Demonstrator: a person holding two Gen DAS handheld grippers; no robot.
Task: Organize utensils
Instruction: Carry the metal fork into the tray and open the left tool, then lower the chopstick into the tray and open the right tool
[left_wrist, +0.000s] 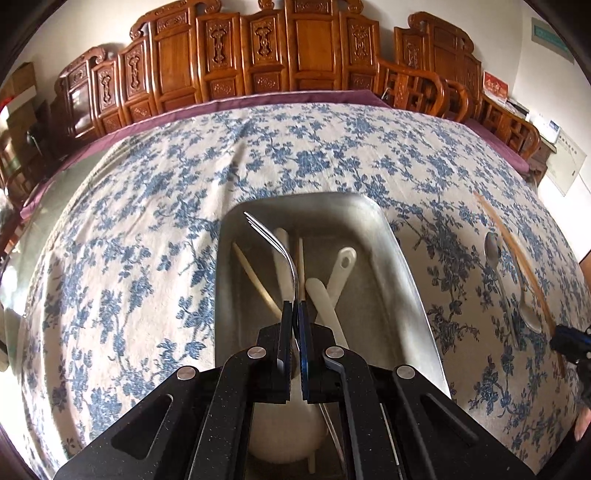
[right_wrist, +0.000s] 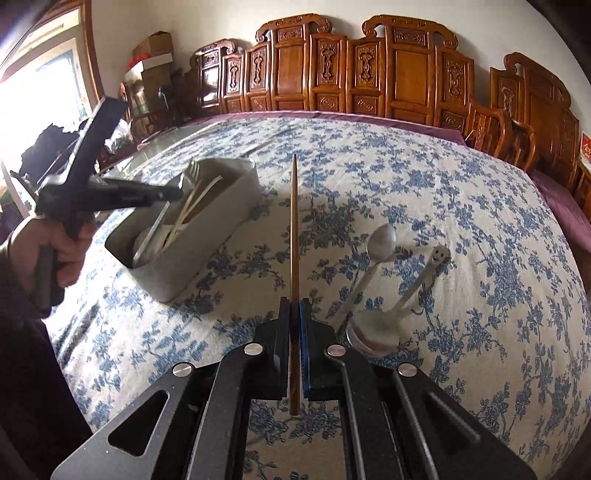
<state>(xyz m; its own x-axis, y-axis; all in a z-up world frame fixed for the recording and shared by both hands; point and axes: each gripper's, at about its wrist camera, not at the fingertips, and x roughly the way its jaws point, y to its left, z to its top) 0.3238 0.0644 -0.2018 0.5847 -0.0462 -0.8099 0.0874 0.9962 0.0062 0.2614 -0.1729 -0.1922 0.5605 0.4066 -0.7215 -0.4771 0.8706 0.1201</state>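
My left gripper (left_wrist: 294, 308) is shut on a metal fork (left_wrist: 275, 243) and holds it over the metal tin (left_wrist: 399, 266), which holds white spoons (left_wrist: 338, 275) and pale chopsticks (left_wrist: 256, 282). My right gripper (right_wrist: 294, 304) is shut on a brown wooden chopstick (right_wrist: 294, 221) and holds it above the floral tablecloth, right of the tin (right_wrist: 207, 236). The left gripper (right_wrist: 162, 194) shows over the tin in the right wrist view. Two spoons lie on the cloth: a metal spoon (right_wrist: 376, 247) and a white spoon with a smiley handle (right_wrist: 424, 277).
The table is covered by a blue-flowered cloth (left_wrist: 147, 221). Carved wooden chairs (right_wrist: 369, 74) line its far side. The two loose spoons (left_wrist: 495, 258) lie right of the tin, with the right gripper's tip (left_wrist: 570, 341) beside them. Boxes and clutter stand far left (right_wrist: 155, 59).
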